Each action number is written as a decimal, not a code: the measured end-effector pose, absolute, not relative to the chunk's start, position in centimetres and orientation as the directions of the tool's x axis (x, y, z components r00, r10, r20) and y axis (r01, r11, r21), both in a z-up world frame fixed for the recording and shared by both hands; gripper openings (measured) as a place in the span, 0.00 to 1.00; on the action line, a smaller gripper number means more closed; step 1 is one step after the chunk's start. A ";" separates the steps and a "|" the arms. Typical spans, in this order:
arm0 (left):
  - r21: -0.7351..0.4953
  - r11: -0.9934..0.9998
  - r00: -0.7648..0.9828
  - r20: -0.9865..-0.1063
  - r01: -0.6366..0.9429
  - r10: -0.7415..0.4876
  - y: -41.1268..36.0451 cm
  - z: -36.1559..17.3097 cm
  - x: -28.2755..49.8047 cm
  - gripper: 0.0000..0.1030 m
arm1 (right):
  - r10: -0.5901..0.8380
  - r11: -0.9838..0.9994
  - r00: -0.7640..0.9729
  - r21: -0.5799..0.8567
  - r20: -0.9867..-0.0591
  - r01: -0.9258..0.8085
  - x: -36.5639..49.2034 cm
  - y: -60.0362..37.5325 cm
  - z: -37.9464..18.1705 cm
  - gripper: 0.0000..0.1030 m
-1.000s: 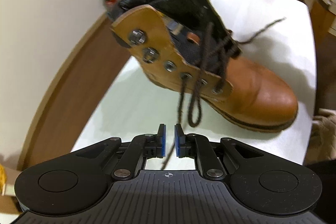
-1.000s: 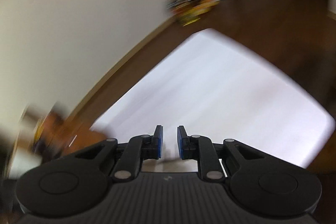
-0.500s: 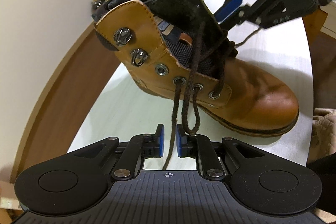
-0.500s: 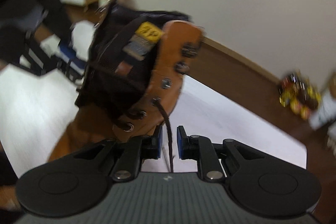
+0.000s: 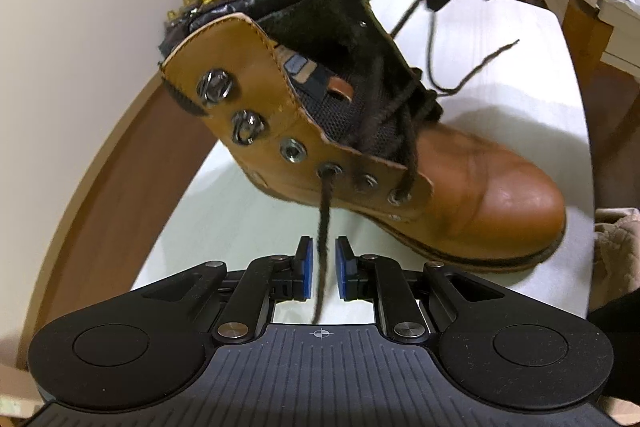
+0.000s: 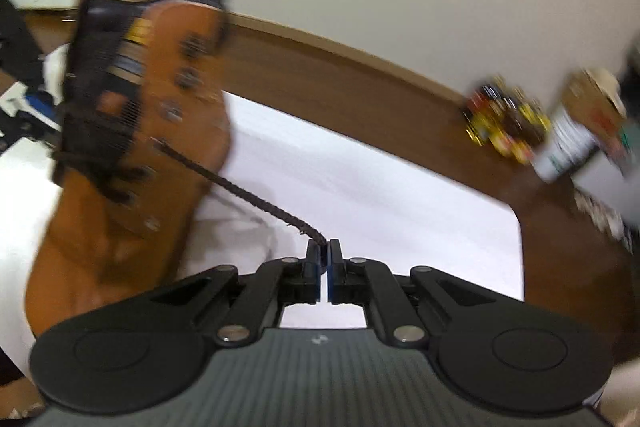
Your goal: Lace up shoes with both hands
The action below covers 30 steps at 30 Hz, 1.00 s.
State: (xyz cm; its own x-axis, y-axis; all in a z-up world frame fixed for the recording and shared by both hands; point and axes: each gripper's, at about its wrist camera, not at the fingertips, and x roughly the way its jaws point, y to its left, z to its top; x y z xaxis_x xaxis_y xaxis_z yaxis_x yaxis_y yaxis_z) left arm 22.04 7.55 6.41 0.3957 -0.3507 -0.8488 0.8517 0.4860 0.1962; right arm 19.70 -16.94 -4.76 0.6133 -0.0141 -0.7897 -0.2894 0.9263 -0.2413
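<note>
**Boot tips on its lace as the right claw clamps**

The left claw (image 5: pixel 323 269) stands narrow with its blue pads (image 5: pixel 305 269) just clear of the near lace end (image 5: pixel 323 223), which hangs from the third eyelet (image 5: pixel 330 171) straight down between them; nothing is pinched there. If it closes late or off-line, the limp strand may slip aside and the pads meet on air. Next along the bench (image 5: pixel 248 227), the brown boot (image 5: pixel 472 183) sits toward the middle with its heel lifted and its cuff leaning toward the wall-side edge. That tilt is the main risk: a hard pull on one side only could roll the boot over or drag it toward the edge, since nothing holds it down. At the far right corner, the right claw (image 6: pixel 324 247) is closing on the far lace end (image 6: pixel 256 201) and pinches it at the very tips, the strand taut back to its eyelet. So shallow a bite may let the lace slide out under tension, and uneven pulling could draw the other end back through its eyelets.

A second ago the right wrist view shows only bare bench and open pads. Now the boot fills its left side and the lace is caught. In the left wrist view the loop that drooped below the eyelets is gone, leaving one straight strand, and the boot leans more steeply.
</note>
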 end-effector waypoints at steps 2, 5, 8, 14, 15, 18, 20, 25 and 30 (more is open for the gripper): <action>0.193 0.480 0.391 -0.849 0.856 -0.356 7.2 6.3 22.2 0.10 | -0.059 0.934 0.604 -0.257 -0.795 -0.247 19.1 -17.7 -5.0 0.03; 0.164 0.473 0.367 -0.851 0.866 -0.377 7.3 6.3 21.8 0.04 | -0.045 0.956 0.578 -0.202 -0.815 -0.211 19.0 -17.9 -5.1 0.03; 0.152 0.450 0.352 -0.846 0.880 -0.400 8.0 6.8 20.5 0.03 | -0.017 0.970 0.557 -0.149 -0.830 -0.193 19.0 -17.0 -5.0 0.03; 0.048 0.414 0.269 -0.827 0.909 -0.493 7.9 8.9 16.0 0.02 | 0.131 0.986 0.483 0.064 -0.866 -0.152 16.8 -18.0 -4.1 0.03; 0.039 0.421 0.268 -0.823 0.906 -0.500 7.8 9.2 16.1 0.02 | 0.163 0.983 0.472 0.098 -0.866 -0.158 16.5 -17.8 -3.9 0.03; 0.043 0.427 0.278 -0.817 0.903 -0.506 6.8 9.1 16.0 0.02 | 0.239 0.969 0.445 0.183 -0.863 -0.165 16.0 -17.5 -3.6 0.03; 0.052 0.422 0.282 -0.817 0.905 -0.503 6.5 9.0 15.9 0.02 | 0.333 0.943 0.409 0.298 -0.849 -0.150 15.5 -17.6 -3.8 0.03; 0.061 0.423 0.290 -0.815 0.904 -0.501 7.1 9.3 15.6 0.02 | 0.637 0.750 0.326 0.659 -0.699 -0.053 13.5 -18.2 -3.4 0.02; 0.071 0.420 0.293 -0.819 0.905 -0.493 7.2 8.7 15.3 0.02 | 0.766 0.594 0.332 0.804 -0.550 -0.037 12.6 -16.0 -2.4 0.02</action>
State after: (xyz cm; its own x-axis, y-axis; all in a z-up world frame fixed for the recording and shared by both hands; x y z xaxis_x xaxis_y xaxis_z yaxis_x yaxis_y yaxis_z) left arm 15.34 7.23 8.71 0.2932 -0.4933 -0.8190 0.9046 0.4204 0.0706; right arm 12.61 -15.99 -2.37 0.3324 0.7659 -0.5504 -0.0370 0.5937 0.8038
